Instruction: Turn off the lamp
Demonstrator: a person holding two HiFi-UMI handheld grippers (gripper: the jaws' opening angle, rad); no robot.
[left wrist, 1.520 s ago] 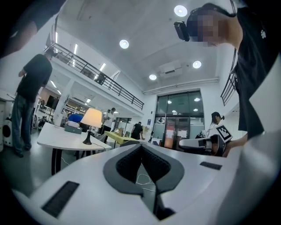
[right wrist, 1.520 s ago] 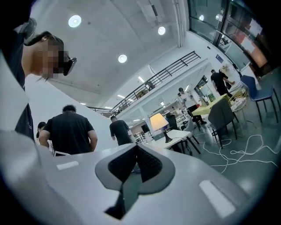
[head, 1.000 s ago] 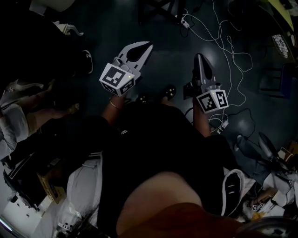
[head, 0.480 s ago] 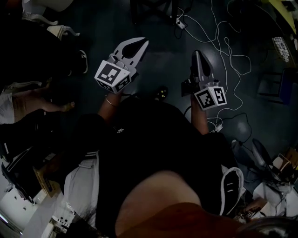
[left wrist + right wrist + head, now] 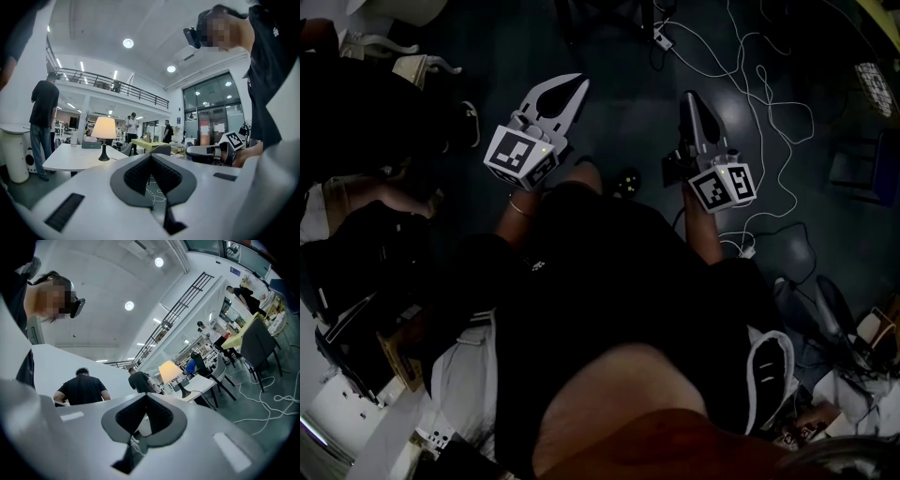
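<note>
The lamp (image 5: 103,129), with a lit cream shade on a dark stem and base, stands on a white table (image 5: 65,161) some way ahead, left of centre in the left gripper view. In the right gripper view the lamp (image 5: 169,371) glows on the same table (image 5: 202,381), right of centre. My left gripper (image 5: 151,157) is shut and holds nothing. My right gripper (image 5: 146,397) is shut and holds nothing too. In the head view the left gripper (image 5: 578,82) and right gripper (image 5: 686,96) point forward over the dark floor, far from the lamp.
White cables (image 5: 769,103) and a power strip (image 5: 659,37) lie on the floor ahead. A person in black (image 5: 44,108) stands beside the lamp table, near a white cylinder (image 5: 14,157). Chairs (image 5: 255,341) and a yellow-green table (image 5: 145,143) stand beyond.
The person holding the grippers has stepped forward: floor clutter and cables have shifted in the head view, and a foot now shows between the grippers. Both grippers stay shut.
</note>
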